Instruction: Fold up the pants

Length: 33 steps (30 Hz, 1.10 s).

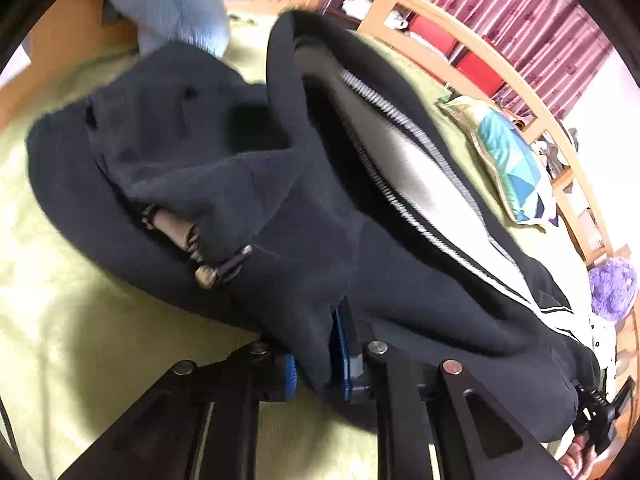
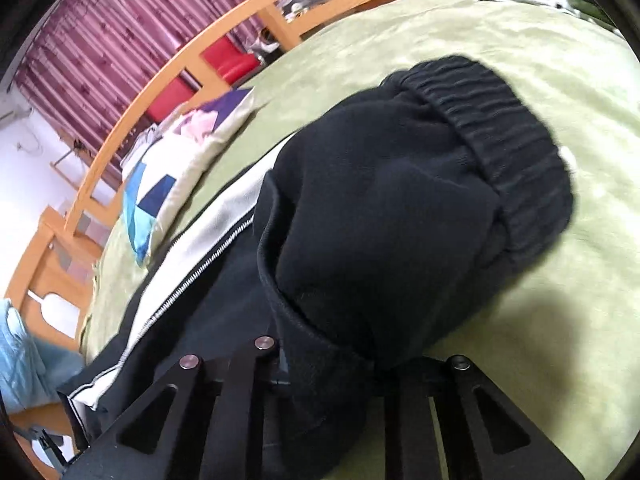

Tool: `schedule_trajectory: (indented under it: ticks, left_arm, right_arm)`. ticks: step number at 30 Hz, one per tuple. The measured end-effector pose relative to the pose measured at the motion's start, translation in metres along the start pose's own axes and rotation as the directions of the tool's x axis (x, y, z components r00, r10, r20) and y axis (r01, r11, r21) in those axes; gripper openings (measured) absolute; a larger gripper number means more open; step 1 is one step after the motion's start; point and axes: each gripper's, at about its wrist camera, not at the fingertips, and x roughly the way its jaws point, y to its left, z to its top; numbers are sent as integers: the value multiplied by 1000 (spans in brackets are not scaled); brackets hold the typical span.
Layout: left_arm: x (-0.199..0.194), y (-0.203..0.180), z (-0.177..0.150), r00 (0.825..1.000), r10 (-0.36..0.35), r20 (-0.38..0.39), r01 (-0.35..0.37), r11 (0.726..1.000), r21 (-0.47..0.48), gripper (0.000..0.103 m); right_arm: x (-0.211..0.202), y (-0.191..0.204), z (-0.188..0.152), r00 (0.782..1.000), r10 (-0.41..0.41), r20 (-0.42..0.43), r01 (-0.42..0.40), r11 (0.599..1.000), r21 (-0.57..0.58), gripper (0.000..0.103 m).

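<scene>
In your left wrist view, your left tongs (image 1: pixel 320 364) are pinched shut on a fold of the black pants (image 1: pixel 224 184). The pants lie bunched on the green bed (image 1: pixel 60 320), drawstring tips (image 1: pixel 208 272) showing.

In your right wrist view, your right tongs (image 2: pixel 328 364) are squeezed on the pants, near the ribbed cuff (image 2: pixel 500 132). A patchwork pillow (image 2: pixel 172 160) lies beside them.
</scene>
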Motion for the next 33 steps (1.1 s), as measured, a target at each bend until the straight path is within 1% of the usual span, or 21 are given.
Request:
schedule_trajectory:
  ticks: [2,5,7,9,10,12,14,19,22,23,24,26,27,28,29,30,31,32,33]
  left_arm:
    - [-17,-4,-8,1000,-4,6,4,1000,20,11]
    - [-37,-7,-25,1000,-9,-2,9,999,31,10]
    - [-53,-9,-43,1000,-10,-13,10,999,38,10]
    - [-72,-12,-70,999,-13,-29,14,999,49,10]
    - [-81,-4,-79,999,-15,-37,17,998,55,10]
    - [-102,-4,-108,998,-26,-56,29,998,60,10]
    - [-120,0,-130,997,-34,-74,39,997,73,10]
    - [-160,9,-193,991,-73,-111,83,993,89,10]
    - [-175,19,-216,986,-95,-134,108,990,94,10]
    - [-179,20,-224,986,-91,-140,108,987,116,12]
    - [-180,21,-228,986,-87,-143,106,985,137,13]
    - [-182,25,-235,984,-74,-161,99,983,157,21]
    - [-186,27,-238,983,-62,-174,92,981,169,21]
    - [-191,29,-242,983,-58,-176,90,979,182,25]
    - [-198,30,-245,985,-49,-163,82,976,200,33]
    - [-209,32,-247,991,-25,-135,56,972,227,38]
    - [-219,35,-248,995,0,-98,25,968,250,46]
    - [-230,37,-249,998,11,-62,6,964,267,51]
    - [-239,40,-247,1000,10,-28,-2,959,284,53]
  right_arm:
    - [-16,-7,-1,1000,14,-5,-14,1000,16,15]
    - [-43,-9,-7,1000,-11,-10,10,999,-31,14]
    - [-66,-15,-14,1000,-25,-7,24,997,-70,14]
    - [-95,-28,-22,1000,-28,-6,27,996,-87,14]
    - [-110,-37,-26,1000,-31,-5,30,995,-91,14]
    - [-133,-53,-32,999,-38,-5,38,995,-91,14]
    - [-162,-72,-41,999,-54,-5,53,993,-104,14]
    - [-234,-129,-73,995,-103,5,102,986,-134,14]
    - [-263,-160,-94,993,-121,6,120,984,-131,14]
    - [-269,-171,-101,992,-128,1,127,984,-124,15]
    - [-269,-178,-107,991,-136,-9,134,984,-118,18]
    - [-263,-187,-118,989,-141,-50,136,987,-90,23]
    - [-265,-190,-126,987,-152,-61,146,985,-88,27]
    - [-268,-190,-131,985,-160,-57,154,983,-99,29]
    - [-275,-187,-140,984,-172,-48,164,978,-129,35]
    - [-280,-183,-146,982,-185,-41,177,971,-162,40]
    - [-287,-180,-153,979,-200,-30,190,961,-201,42]
    - [-295,-175,-160,977,-212,-16,202,949,-240,42]
    - [-301,-171,-165,976,-219,-4,210,940,-269,42]
